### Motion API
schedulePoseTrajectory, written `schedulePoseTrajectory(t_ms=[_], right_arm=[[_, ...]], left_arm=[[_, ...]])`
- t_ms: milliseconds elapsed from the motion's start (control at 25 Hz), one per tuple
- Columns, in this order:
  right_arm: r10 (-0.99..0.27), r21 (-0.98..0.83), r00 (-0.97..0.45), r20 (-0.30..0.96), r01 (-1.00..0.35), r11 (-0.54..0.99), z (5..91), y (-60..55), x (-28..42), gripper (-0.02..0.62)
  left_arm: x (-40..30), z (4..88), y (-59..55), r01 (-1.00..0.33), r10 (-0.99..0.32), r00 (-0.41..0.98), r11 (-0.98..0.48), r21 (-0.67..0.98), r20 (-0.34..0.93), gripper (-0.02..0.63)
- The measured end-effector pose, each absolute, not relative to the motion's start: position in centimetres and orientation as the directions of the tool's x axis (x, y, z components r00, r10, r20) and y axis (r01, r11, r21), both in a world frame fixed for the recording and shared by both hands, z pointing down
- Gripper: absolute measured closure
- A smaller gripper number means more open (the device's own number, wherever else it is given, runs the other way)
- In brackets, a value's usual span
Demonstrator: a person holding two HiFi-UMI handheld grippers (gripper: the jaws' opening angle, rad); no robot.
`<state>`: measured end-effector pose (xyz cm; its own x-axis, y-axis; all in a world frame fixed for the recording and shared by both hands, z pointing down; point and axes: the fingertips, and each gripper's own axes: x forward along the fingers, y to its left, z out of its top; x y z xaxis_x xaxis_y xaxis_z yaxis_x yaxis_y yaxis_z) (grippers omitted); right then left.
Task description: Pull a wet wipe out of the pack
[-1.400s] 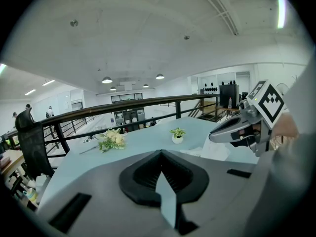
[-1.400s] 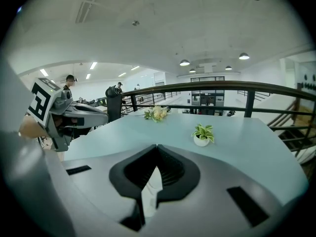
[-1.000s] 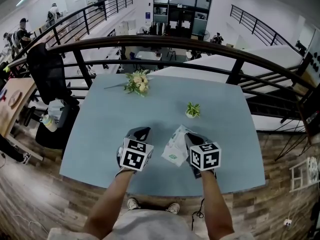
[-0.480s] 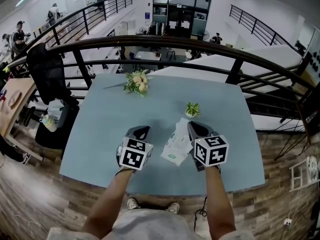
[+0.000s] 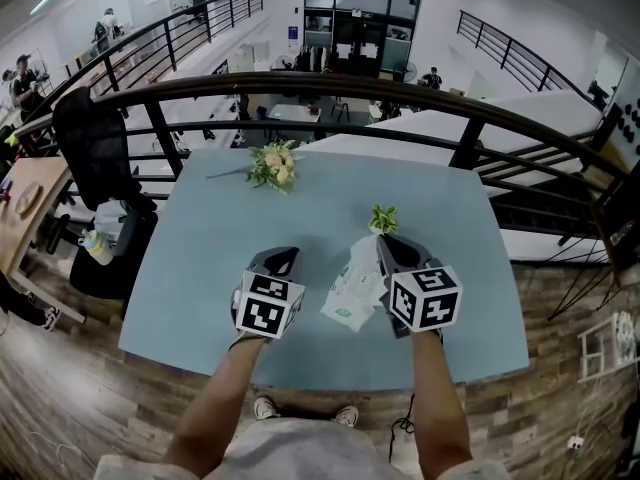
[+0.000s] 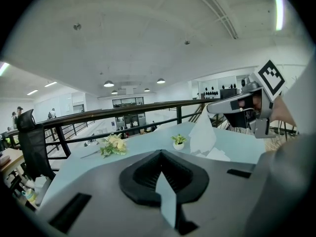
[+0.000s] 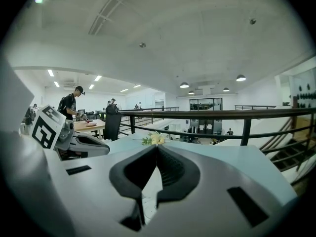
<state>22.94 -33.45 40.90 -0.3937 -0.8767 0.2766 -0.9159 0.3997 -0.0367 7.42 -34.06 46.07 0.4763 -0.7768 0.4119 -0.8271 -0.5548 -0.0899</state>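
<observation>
A white wet wipe pack (image 5: 345, 308) with a green label lies on the light blue table (image 5: 220, 238), near its front edge. A white wipe (image 5: 362, 266) stands up out of it. My right gripper (image 5: 385, 240) is above the pack and shut on the wipe's top end. In the left gripper view the wipe (image 6: 203, 132) hangs from the right gripper (image 6: 211, 109) down to the pack (image 6: 219, 155). White sheet shows between the jaws in the right gripper view (image 7: 157, 149). My left gripper (image 5: 283, 258) is to the left of the pack, apart from it, shut with nothing in it (image 6: 160, 153).
A small potted plant (image 5: 383, 218) stands just behind the right gripper. A bouquet of flowers (image 5: 275, 163) lies at the table's far side. A dark railing (image 5: 330, 83) runs behind the table, and a black chair (image 5: 95, 148) stands at its left.
My right gripper has risen and moved away from me, drawing the wipe up out of the pack. The left gripper and the pack have stayed where they were.
</observation>
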Motion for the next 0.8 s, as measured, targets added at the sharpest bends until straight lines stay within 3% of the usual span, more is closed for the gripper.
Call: schedulePoseTrajectory(t_ms=[800], right_arm=[[-0.913, -0.015, -0.354, 0.204, -0.933, 0.359, 39.0, -32.7, 22.9, 0.589]], left_arm=[[5.8, 42.6, -34.3, -0.856, -0.818, 0.472, -0.515, -0.052, 0.329, 0.608]])
